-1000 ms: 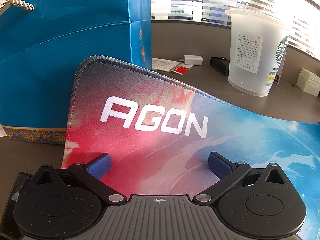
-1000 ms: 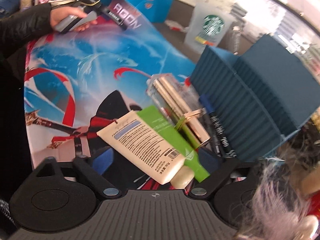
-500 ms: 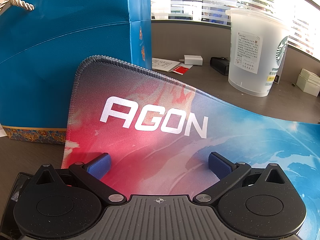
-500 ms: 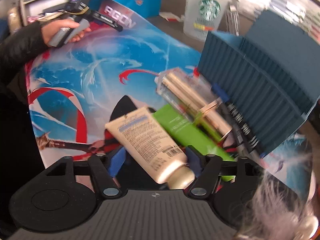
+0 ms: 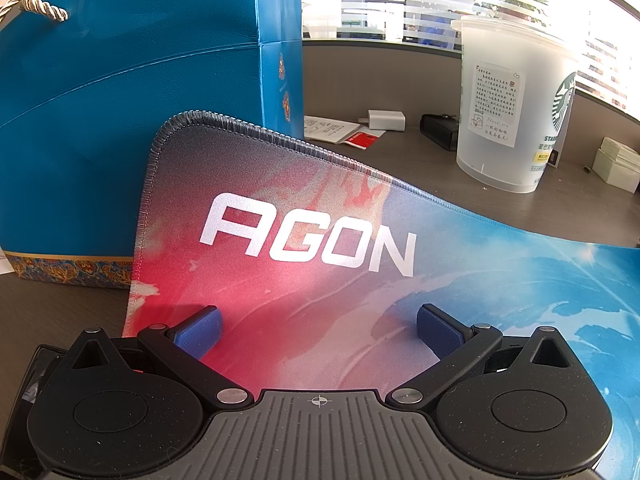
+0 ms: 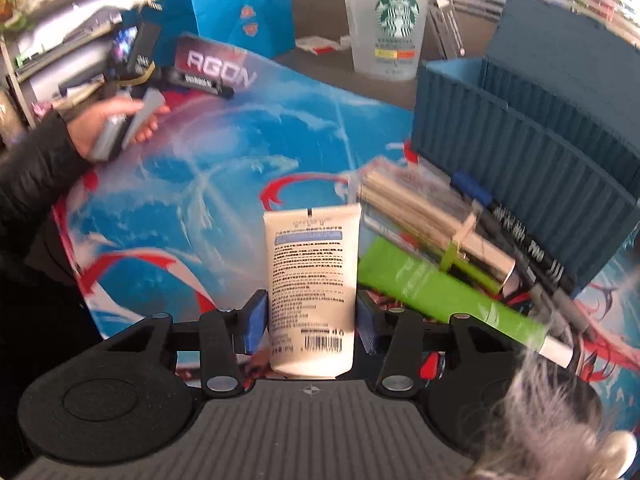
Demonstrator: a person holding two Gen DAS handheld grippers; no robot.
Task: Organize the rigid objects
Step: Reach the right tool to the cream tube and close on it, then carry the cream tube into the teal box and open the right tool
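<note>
A: Right gripper [image 6: 310, 320], near field first. Jaws have just been closing; the blue pads [image 6: 256, 322] now sit against both sides of the cream tube [image 6: 312, 276], low on the body near the barcode. Tube stands straight up at 12 o'clock from the jaws, crimped end farthest from the camera.

B: Lifted or on the mat?

A: Probably clear of the mat [image 6: 192, 208], but the frame is motion-blurred, so I can't confirm.

B: Neighbours?

A: At 2 o'clock of the tube: green tube [image 6: 440, 296], just beside it. Past that, a metallic tube [image 6: 432, 220] and dark markers [image 6: 520, 240] lying against the ribbed blue organizer box [image 6: 520, 160]. Farther, at 12 o'clock, a frosted Starbucks cup [image 6: 390, 24].

B: Left gripper [image 5: 318, 330]?

A: Jaws wide, nothing between them, parked over the mat's AGON corner at far 10 o'clock in the right view, blue gift bag [image 5: 132, 100] behind it.

B: Risks?

A: Judgement only:
- soft tube walls could give under the squeeze, so the tube may slide or swing between the pads
- grip sits at the cap end, so the long free end could tip during carry
- that end could catch the organizer's front wall on the way in
- grey fur [image 6: 540, 412] at 4 o'clock crowds the view on that side
</note>
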